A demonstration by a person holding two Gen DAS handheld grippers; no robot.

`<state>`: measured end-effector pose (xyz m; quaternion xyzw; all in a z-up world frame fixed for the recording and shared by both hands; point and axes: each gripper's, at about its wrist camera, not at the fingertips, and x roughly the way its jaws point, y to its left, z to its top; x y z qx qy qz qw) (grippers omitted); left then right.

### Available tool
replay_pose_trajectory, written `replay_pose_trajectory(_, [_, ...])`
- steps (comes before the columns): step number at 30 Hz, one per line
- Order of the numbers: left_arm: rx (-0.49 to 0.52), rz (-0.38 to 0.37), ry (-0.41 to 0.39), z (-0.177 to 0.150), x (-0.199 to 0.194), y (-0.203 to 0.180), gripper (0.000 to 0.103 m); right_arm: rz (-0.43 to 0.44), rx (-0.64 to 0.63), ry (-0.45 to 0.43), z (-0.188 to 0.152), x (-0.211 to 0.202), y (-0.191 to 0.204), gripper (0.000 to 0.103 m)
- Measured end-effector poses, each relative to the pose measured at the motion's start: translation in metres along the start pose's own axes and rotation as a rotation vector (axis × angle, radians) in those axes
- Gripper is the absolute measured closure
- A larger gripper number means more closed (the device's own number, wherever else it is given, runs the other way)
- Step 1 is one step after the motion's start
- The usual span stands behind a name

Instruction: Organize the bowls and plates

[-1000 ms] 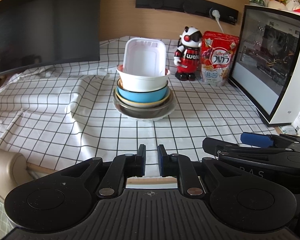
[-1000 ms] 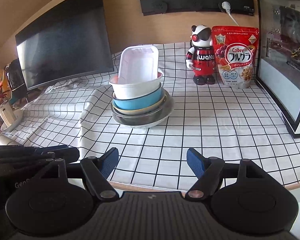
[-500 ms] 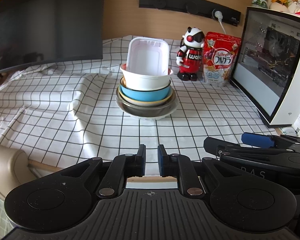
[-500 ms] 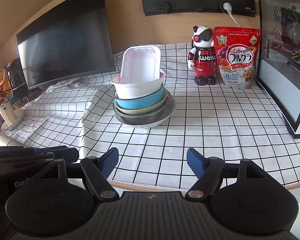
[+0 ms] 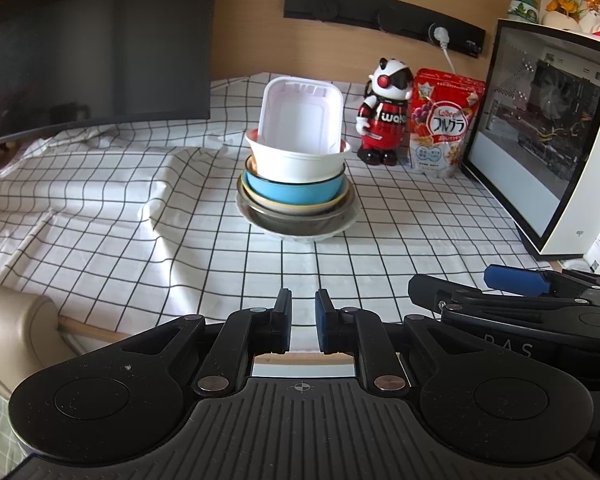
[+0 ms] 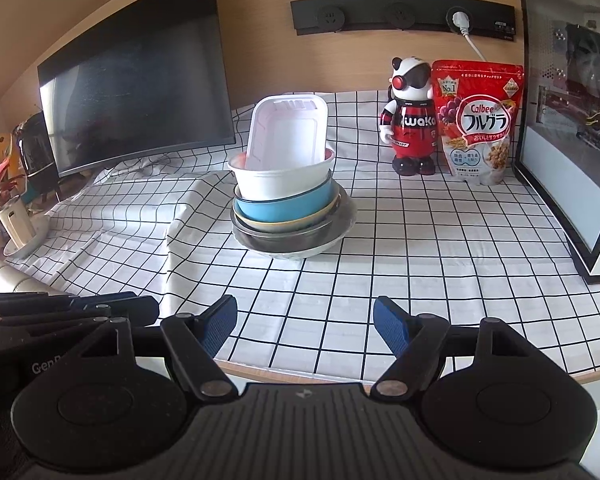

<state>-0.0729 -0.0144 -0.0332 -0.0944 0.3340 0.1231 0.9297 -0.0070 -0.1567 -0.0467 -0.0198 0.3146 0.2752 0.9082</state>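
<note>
In the middle of the checked tablecloth stands one stack of dishes. A white rectangular tray leans upright in a white bowl. Below come a blue bowl, a beige plate, a dark metal bowl and a white plate. The same stack shows in the right wrist view. My left gripper is shut and holds nothing, well short of the stack at the table's front edge. My right gripper is open and empty beside it.
A dark monitor stands at the back left. A red toy robot, a cereal bag and a glass-sided computer case line the back right. A potted plant sits far left, a beige chair back below the table edge.
</note>
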Motion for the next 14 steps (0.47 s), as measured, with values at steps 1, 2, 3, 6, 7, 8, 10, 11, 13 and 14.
replay_pose_trajectory(1, [0.000, -0.001, 0.000, 0.0000, -0.0001, 0.0000, 0.088, -0.001, 0.000, -0.001, 0.0000, 0.0000, 0.0002, 0.027])
replay_pose_trajectory(2, [0.000, -0.001, 0.000, 0.0000, -0.0001, 0.0000, 0.088, -0.001, 0.000, -0.001, 0.0000, 0.0002, 0.0002, 0.027])
replay_pose_trajectory(3, [-0.001, -0.001, 0.001, -0.0004, -0.0002, 0.0003, 0.088, -0.002, 0.001, 0.000, 0.0000, 0.0000, 0.0003, 0.027])
replay_pose_trajectory(6, [-0.004, -0.001, 0.002, -0.0006, 0.0003, 0.0012, 0.088, -0.002, 0.000, 0.000, 0.0000, 0.0001, 0.0003, 0.027])
replay_pose_trajectory(7, [-0.005, -0.001, 0.003, -0.0005, 0.0007, 0.0014, 0.088, -0.002, -0.001, -0.001, 0.0000, 0.0004, 0.0005, 0.027])
replay_pose_trajectory(8, [-0.006, -0.001, 0.004, -0.0005, 0.0013, 0.0016, 0.088, -0.003, -0.001, 0.000, 0.0002, 0.0007, 0.0005, 0.027])
replay_pose_trajectory(10, [-0.007, 0.000, 0.006, -0.0001, 0.0024, 0.0022, 0.088, -0.005, -0.002, 0.000, 0.0008, 0.0018, 0.0005, 0.027])
replay_pose_trajectory(11, [-0.006, 0.001, 0.007, 0.0001, 0.0032, 0.0027, 0.088, -0.005, -0.003, 0.001, 0.0017, 0.0027, -0.0001, 0.027])
replay_pose_trajectory(13, [-0.003, -0.002, 0.008, 0.0012, 0.0050, 0.0043, 0.088, -0.007, -0.005, 0.002, 0.0037, 0.0050, -0.0002, 0.027])
replay_pose_trajectory(14, [-0.005, -0.004, 0.009, 0.0023, 0.0060, 0.0055, 0.088, -0.008, -0.005, 0.003, 0.0051, 0.0068, -0.0001, 0.027])
